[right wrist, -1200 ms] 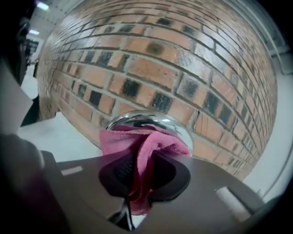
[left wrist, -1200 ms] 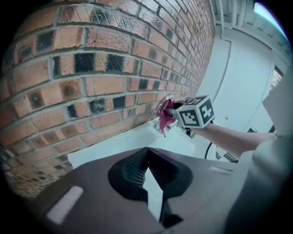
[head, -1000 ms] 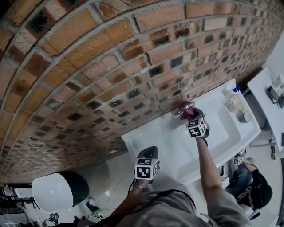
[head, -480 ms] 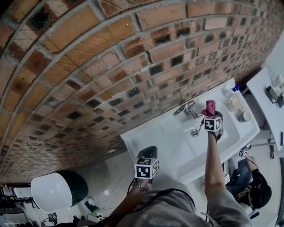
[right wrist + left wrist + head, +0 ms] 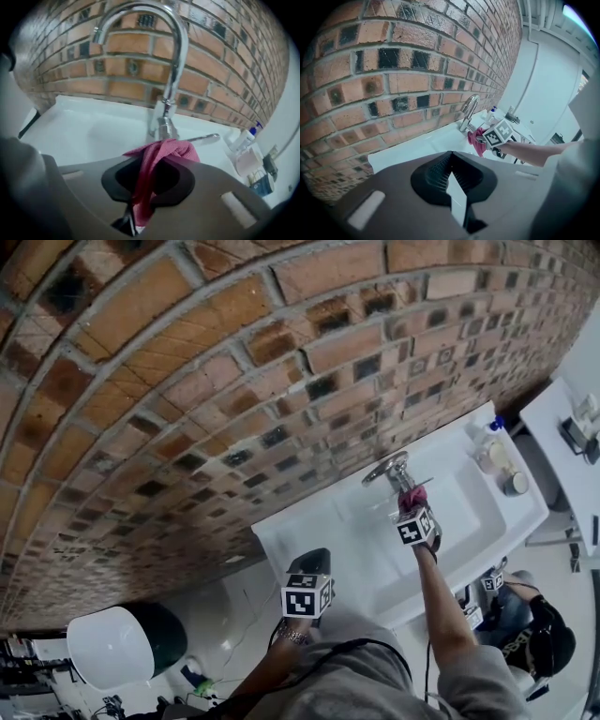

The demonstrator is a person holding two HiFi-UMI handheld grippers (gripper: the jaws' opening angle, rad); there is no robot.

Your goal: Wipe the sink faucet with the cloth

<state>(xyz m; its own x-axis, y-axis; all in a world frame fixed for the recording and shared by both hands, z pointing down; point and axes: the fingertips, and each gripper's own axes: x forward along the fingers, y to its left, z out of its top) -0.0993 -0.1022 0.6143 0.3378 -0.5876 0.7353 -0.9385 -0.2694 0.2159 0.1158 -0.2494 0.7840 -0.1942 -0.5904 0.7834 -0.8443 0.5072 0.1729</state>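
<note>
Fingers: right gripper (image 5: pixel 147 187) clamps cloth (image 5: pixel 165 152); left gripper (image 5: pixel 455 194) closed, empty | cloth lengthwise along fingers, bunched end toward upright faucet (image 5: pixel 176 70)

faucet (image 5: pixel 177 70) is gleaming as smooth polished metal | cloth (image 5: pixel 161 157) at the faucet's base is showing soft, matt woven fabric | sink (image 5: pixel 84 126) under the faucet is shining smooth and glazed | wall (image 5: pixel 220 61) behind the faucet is looking like rough, matt brick

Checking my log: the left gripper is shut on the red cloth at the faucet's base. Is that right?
Not quite. It is the right gripper that is shut on the red cloth at the faucet's base, as the right gripper view shows. The left gripper holds nothing.
</note>
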